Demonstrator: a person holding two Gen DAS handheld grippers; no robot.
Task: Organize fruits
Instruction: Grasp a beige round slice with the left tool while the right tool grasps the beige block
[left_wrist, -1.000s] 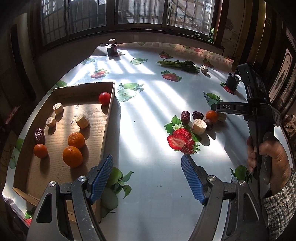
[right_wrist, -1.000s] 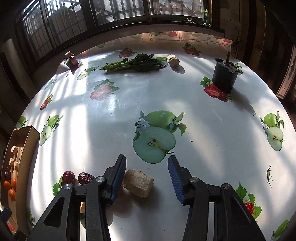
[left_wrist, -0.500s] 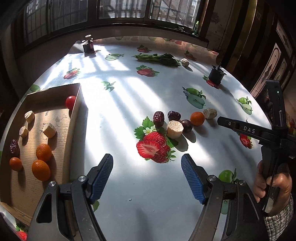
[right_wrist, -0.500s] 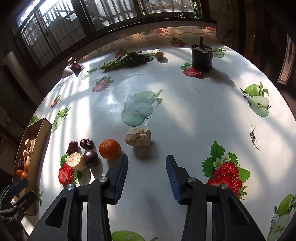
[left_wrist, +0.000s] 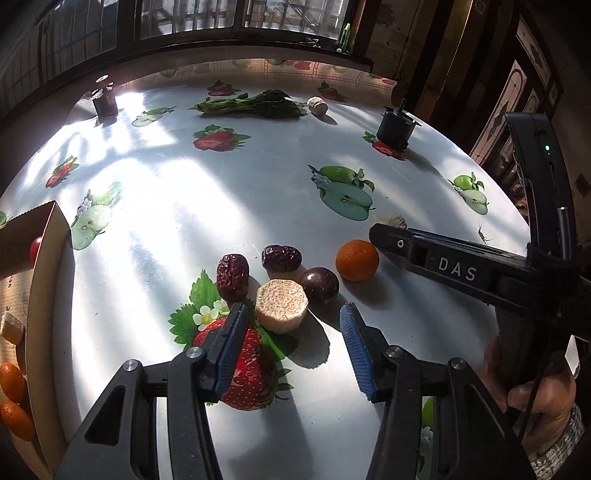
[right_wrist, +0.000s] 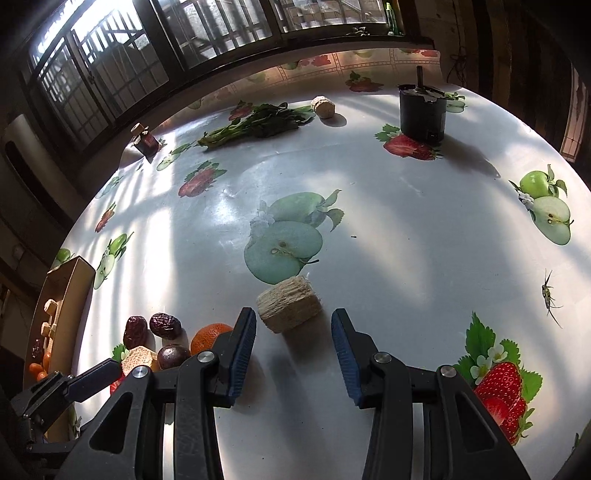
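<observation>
- The left gripper (left_wrist: 293, 345) is closing its blue-padded fingers (left_wrist: 232, 343), which still stand apart and pinch nothing; a pale hexagonal chunk (left_wrist: 281, 305) lies just ahead of the gap.
- Touching that chunk are a dark round fruit (left_wrist: 318, 286) and two wrinkled red dates (left_wrist: 232, 276), with an orange (left_wrist: 357, 260) just beside them, all on the desk (left_wrist: 221, 192).
- At the left edge a cardboard tray (left_wrist: 48, 280) holds small oranges (left_wrist: 13, 380) and a red fruit.
- The right gripper (right_wrist: 293, 350) has its fingers (right_wrist: 242, 350) spread, gripping nothing; a fibrous tan block (right_wrist: 288, 304) lies on the desk just beyond the tips, not touching either pad.
- A hand (left_wrist: 535, 398) holds the right gripper's handle.
- Far off lie leafy greens (right_wrist: 255, 123) and a black pot (right_wrist: 423, 112).
</observation>
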